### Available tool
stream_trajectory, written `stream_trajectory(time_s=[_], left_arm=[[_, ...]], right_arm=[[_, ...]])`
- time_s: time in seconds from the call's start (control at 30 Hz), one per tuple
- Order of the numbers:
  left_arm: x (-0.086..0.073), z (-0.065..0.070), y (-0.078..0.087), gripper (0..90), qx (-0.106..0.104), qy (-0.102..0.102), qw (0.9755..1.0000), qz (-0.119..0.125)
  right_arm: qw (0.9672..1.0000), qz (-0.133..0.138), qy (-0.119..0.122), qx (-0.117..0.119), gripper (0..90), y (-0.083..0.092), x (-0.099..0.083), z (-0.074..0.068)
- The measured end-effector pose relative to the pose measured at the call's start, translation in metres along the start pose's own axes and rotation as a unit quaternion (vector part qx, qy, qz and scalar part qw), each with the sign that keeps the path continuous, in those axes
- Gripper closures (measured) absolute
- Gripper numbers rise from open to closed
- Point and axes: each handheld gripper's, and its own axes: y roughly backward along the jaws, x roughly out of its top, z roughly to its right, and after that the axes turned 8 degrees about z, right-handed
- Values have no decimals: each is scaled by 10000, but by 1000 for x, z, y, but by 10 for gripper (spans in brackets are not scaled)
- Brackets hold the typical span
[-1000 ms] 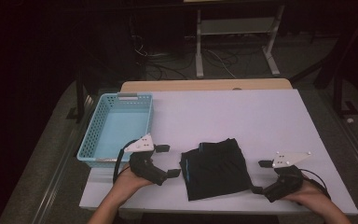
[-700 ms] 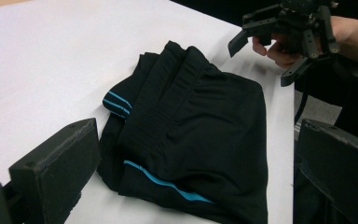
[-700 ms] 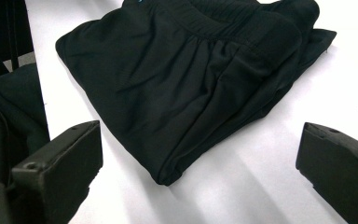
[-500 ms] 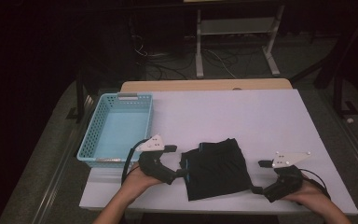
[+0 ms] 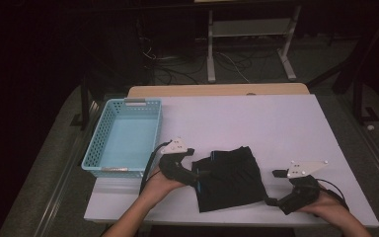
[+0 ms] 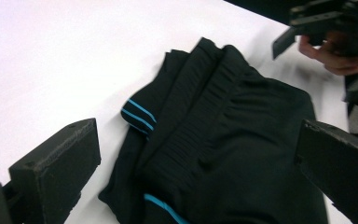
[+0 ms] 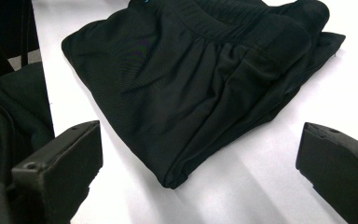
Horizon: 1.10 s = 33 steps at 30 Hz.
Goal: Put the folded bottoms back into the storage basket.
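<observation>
Shorts [image 5: 229, 177], black and folded, lie on the white tabletop [image 5: 276, 128] near its front edge, between the two grippers. Blue piping shows at the folded hem in the left gripper view [image 6: 140, 114], and a gathered elastic waistband runs across the fabric in both gripper views.

Tabletop, white and rectangular, with a wooden strip along its far edge; dark floor, cables and a white metal frame [image 5: 249, 34] lie beyond it.

Basket [image 5: 123, 140], light blue plastic with perforated walls, stands on the left part of the tabletop, well apart from the shorts and just beside the left hand.

Left gripper [image 5: 200, 173], held in the person's left hand [image 5: 160, 185], reaches the left edge of the shorts; its fingers [image 6: 56, 163] stand wide apart, one over bare tabletop and the other over the fabric. A grey three-cornered plate sits on top and a cable trails toward the front edge.

Right gripper [image 5: 271, 187], held in the right hand [image 5: 328, 207], rests near the front right corner of the shorts, apart from the fabric; its fingers [image 7: 60, 161] are spread wide, the folded corner of the shorts lying between and beyond them.
</observation>
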Motion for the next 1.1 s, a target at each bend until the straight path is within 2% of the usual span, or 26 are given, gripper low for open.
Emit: stream_trajectory(time_s=[0.1,0.2,0.3,0.37,0.5,0.57,0.7,0.8,1.1], left_arm=[[0,-3,-4,1,70,-22,10000,-52],[-3,-8,-12,2,210,44,9997,-139],[-4,-10,-13,2,232,56,9995,-200],[-6,-12,-13,14,327,25,9991,-252],[-11,-14,-13,108,438,84,9985,-312],[-13,-14,-15,141,495,61,9977,-452],[-18,-13,-18,160,563,71,9965,-612],[-20,-13,-19,209,540,109,9962,-668],[-23,-13,-21,254,615,120,9946,-833]], right_arm=[[10000,0,-2,3,6,0,0,0],[10000,-5,7,3,6,0,0,1],[10000,-3,11,7,6,0,0,0],[10000,3,20,17,6,0,0,0],[10000,-11,37,10,6,0,0,1],[10000,-20,46,12,6,0,0,1],[10000,-38,62,39,6,-1,0,0],[9999,-63,63,48,6,-1,-1,0],[9999,-96,99,66,6,-2,-1,0]])
